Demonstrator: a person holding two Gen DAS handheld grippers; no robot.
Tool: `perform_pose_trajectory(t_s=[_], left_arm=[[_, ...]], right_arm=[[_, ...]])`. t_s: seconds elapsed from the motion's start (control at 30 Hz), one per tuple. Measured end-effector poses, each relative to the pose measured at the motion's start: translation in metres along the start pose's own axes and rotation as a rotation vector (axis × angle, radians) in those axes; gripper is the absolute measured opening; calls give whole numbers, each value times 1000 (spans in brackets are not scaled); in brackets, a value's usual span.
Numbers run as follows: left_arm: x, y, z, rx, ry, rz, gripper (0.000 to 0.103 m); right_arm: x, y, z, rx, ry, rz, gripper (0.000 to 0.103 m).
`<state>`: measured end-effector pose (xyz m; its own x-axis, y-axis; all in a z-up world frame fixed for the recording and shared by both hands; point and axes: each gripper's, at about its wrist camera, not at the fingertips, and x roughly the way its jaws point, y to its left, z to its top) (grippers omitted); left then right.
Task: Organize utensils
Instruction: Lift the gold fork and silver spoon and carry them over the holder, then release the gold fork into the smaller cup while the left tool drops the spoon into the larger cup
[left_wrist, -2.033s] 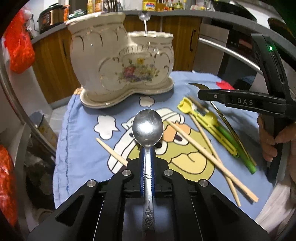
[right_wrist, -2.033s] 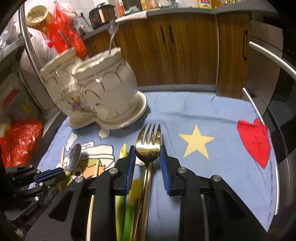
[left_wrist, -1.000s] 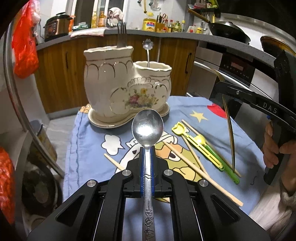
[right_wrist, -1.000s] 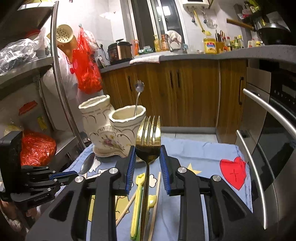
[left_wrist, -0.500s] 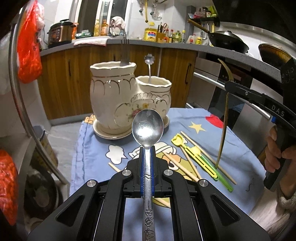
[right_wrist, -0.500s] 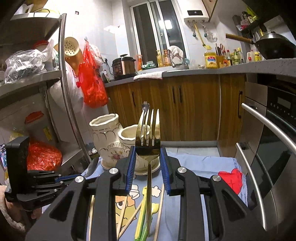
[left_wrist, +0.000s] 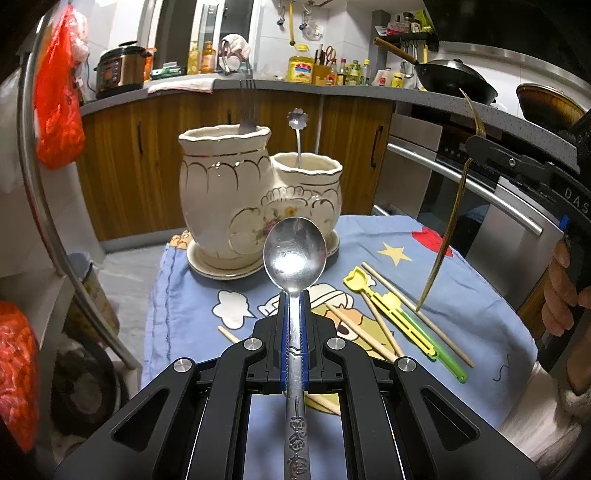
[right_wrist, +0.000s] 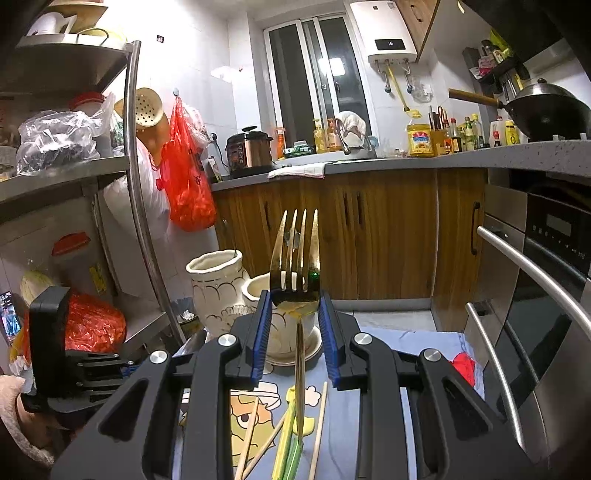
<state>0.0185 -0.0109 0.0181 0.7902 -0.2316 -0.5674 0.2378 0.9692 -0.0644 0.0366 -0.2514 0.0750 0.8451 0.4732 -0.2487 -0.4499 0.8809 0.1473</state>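
Left wrist view: left tongs (left_wrist: 293, 314) clenched on steel spoon (left_wrist: 294, 254) at the neck, bowl forward, handle running back between the pads. Stiff, light, slick metal; neck grip likely best against swivel. Ceramic holder (left_wrist: 255, 199) at far edge of cloth-covered counter (left_wrist: 177, 295), two pots on one saucer; fork upright in left pot, flower-topped spoon in right pot. Fragile, so gentle lowering advisable. Wooden chopsticks (left_wrist: 376, 328) and yellow-green training chopsticks (left_wrist: 402, 325) loose on cloth, right of centre. At right, right tongs (left_wrist: 480, 149) carrying gold fork (left_wrist: 448, 236), handle hanging clear above the cloth.

Right wrist view: right tongs (right_wrist: 295, 325) partly open, pads pressing the shoulders of gold fork (right_wrist: 297, 266), tines up, handle dangling below. Thin, smooth, pivot-prone. Holder (right_wrist: 221, 288) ahead, left of fork. Left tongs (right_wrist: 92, 365) low at left.
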Motion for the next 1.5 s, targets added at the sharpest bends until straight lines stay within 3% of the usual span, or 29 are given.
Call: perform_pose_trajectory(t_s=[0.4, 0.8, 1.13, 1.4, 1.5], left_arm=[[-17, 1, 26, 7, -51, -9, 6], [-41, 9, 112, 69, -240, 8, 6], [-16, 37, 175, -14, -340, -12, 6], [15, 57, 190, -90, -443, 5, 6], [30, 67, 187, -114, -473, 52, 6]], right_arm=[[0, 12, 22, -32, -11, 10, 25], [33, 22, 74, -58, -36, 47, 25], [73, 22, 114, -36, -105, 39, 25], [110, 15, 114, 28, -113, 17, 25], [122, 17, 106, 27, -115, -1, 25]])
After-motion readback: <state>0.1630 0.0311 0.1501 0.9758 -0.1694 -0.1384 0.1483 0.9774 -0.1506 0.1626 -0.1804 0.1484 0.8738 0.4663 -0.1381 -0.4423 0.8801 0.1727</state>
